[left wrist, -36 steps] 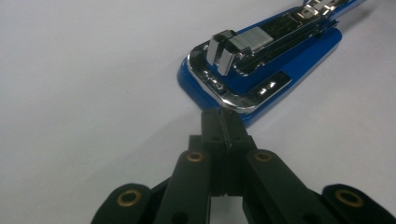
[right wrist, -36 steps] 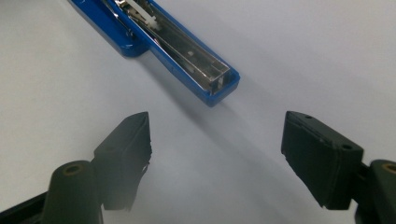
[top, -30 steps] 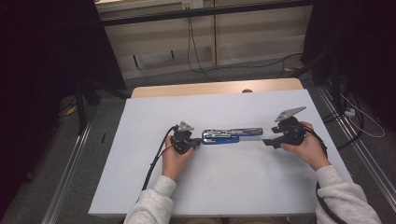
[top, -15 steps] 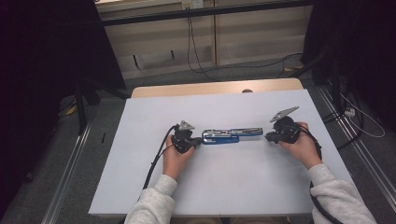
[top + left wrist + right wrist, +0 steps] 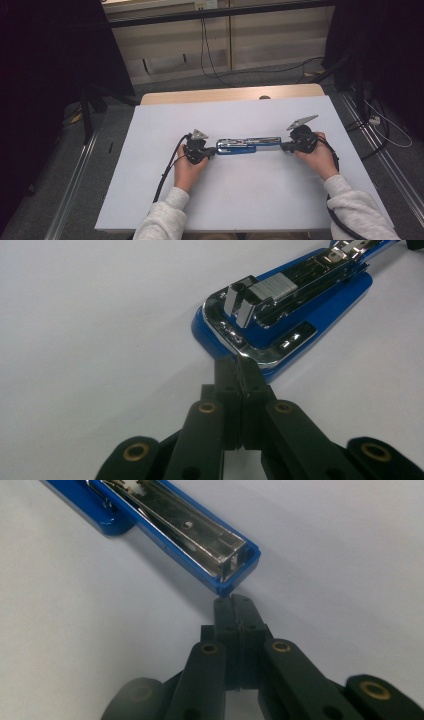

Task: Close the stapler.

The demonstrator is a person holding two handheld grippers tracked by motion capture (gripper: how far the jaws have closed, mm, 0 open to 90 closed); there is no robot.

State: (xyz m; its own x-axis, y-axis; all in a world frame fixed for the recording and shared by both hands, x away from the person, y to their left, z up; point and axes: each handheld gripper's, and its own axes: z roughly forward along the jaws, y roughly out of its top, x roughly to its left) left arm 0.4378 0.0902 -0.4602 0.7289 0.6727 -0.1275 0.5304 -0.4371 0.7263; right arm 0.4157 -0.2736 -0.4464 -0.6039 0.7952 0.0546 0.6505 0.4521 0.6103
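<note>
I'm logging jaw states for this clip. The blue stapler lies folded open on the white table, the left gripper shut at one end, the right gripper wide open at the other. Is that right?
Not quite: the right gripper is shut too. The right gripper view shows its jaws pressed together at the tip of the blue stapler. The rest holds: the stapler lies open on the white table, with the left gripper shut at its other end.

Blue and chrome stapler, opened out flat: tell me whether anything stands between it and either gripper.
Nothing visible does. The left gripper, jaws shut, meets the blue and chrome stapler at its base end; the right gripper, jaws shut, sits right at its other end on the white table sheet.
</note>
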